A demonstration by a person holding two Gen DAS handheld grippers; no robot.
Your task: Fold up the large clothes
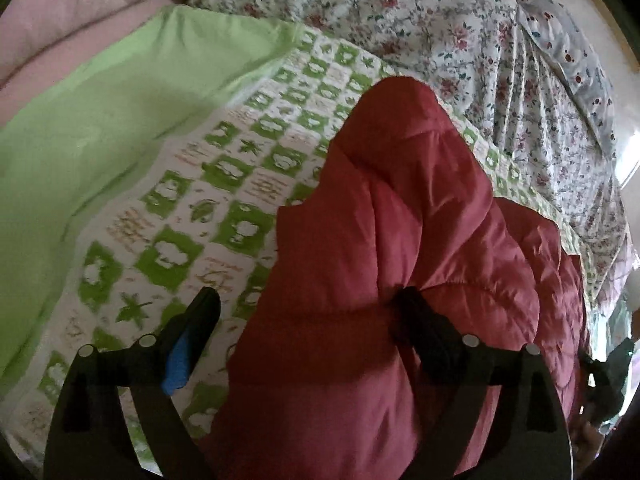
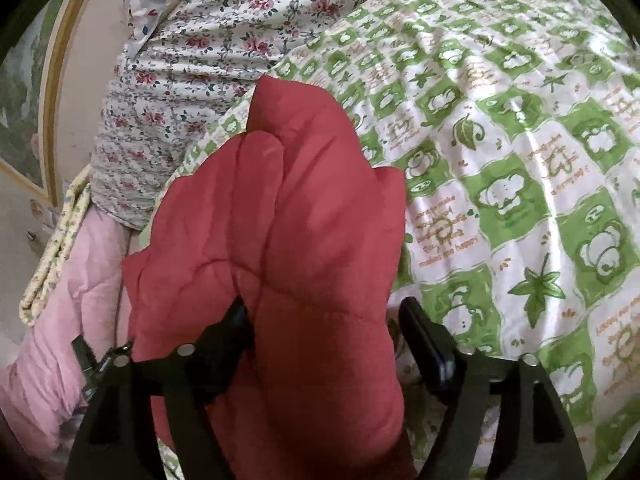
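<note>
Here the red quilted jacket point(image 1: 380, 240) lies in a puffy heap on the bed, over a green-and-white checked sheet point(image 1: 224, 184) printed with leaves and small figures. In the left wrist view it fills the centre and lower right of the frame, its rounded top reaching toward the upper middle. In the right wrist view the jacket point(image 2: 288, 220) sits in the centre and runs down to the bottom edge, with the checked sheet point(image 2: 520, 140) spread across the right half.

The left gripper point(image 1: 308, 304) stands wide: its left finger point(image 1: 192, 336), with a blue pad, is over the checked sheet clear of the jacket, while its right finger point(image 1: 424, 328) rests against the red fabric. The jacket's edge lies between them, but the pads do not press on it.

The right gripper point(image 2: 324, 316) is also wide. A thick fold of the jacket bulges between its fingers; the left finger point(image 2: 228, 340) is against the cloth, the right one point(image 2: 424, 336) just beside it with a small gap.

Around these, a plain green cloth point(image 1: 120, 128) lies at the left of the left wrist view, a pink quilt point(image 1: 60, 20) in its upper left corner, and a floral sheet point(image 1: 460, 32) across the top. The right wrist view shows the floral sheet point(image 2: 200, 60) at upper left and the pink quilt point(image 2: 68, 320) at lower left.
</note>
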